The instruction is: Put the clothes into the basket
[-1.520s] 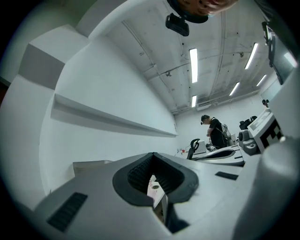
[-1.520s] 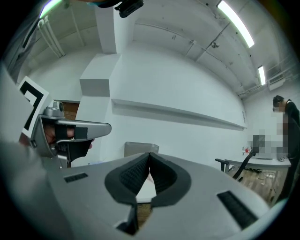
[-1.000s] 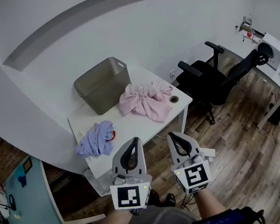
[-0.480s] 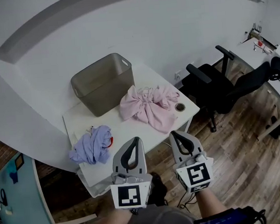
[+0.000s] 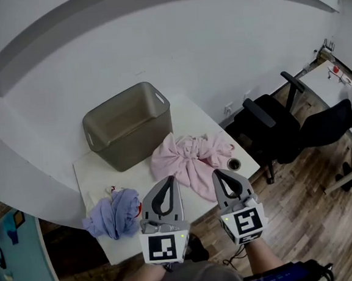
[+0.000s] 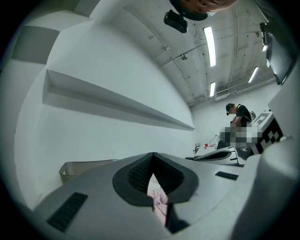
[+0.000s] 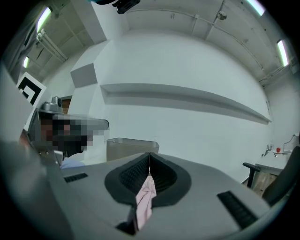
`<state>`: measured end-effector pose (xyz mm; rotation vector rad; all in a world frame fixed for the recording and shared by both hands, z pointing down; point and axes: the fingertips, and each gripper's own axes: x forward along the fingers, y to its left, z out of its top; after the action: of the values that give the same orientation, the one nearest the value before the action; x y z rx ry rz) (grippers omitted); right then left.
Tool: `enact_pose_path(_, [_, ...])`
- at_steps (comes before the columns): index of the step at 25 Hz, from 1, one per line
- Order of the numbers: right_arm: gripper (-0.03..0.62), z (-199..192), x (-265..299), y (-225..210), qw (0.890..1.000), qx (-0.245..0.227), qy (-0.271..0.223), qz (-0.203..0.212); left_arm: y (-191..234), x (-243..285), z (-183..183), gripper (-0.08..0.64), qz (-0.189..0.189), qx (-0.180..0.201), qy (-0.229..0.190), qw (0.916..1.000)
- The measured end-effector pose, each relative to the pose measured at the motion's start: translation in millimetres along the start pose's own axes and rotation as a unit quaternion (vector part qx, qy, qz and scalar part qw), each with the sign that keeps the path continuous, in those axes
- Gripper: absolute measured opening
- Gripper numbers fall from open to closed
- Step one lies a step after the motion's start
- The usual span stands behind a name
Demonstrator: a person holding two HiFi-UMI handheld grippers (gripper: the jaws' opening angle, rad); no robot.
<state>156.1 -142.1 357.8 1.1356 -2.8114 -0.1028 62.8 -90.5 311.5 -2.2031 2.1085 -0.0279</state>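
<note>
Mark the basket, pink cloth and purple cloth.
basket (image 5: 140,141): head view, on its front outer wall.
pink cloth (image 5: 193,161): head view, middle of the heap.
purple cloth (image 5: 115,212): head view, middle of the bundle.

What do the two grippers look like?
Left gripper and right gripper match: grey tapered jaws, black ribbed pads around a teardrop opening. Each carries a white cube with a black square marker and a green light. Dark band with blue at the right wrist.
</note>
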Motion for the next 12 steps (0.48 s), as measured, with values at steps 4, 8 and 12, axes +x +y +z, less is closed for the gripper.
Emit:
enact_pose_path(4, [0.008, 3.3, 37.8, -20.3, 1.000, -0.011, 0.009, -0.004, 21.7, 38.2, 0.0, 0.008, 0.006, -0.006, -0.008, 0.9999])
enact_pose_path(8, [0.008, 11.2, 62.4, -34.5, 1.000, -0.015, -0.003, -0.004, 37.4, 62.0, 8.5, 0.009, 0.013, -0.004, -0.021, 0.9997])
enact_pose_path(12, [0.008, 18.8, 76.3, -45.8, 1.000, -0.019, -0.011, -0.005, 45.0, 75.8, 12.5, 0.009, 0.017, -0.007, -0.031, 0.9994])
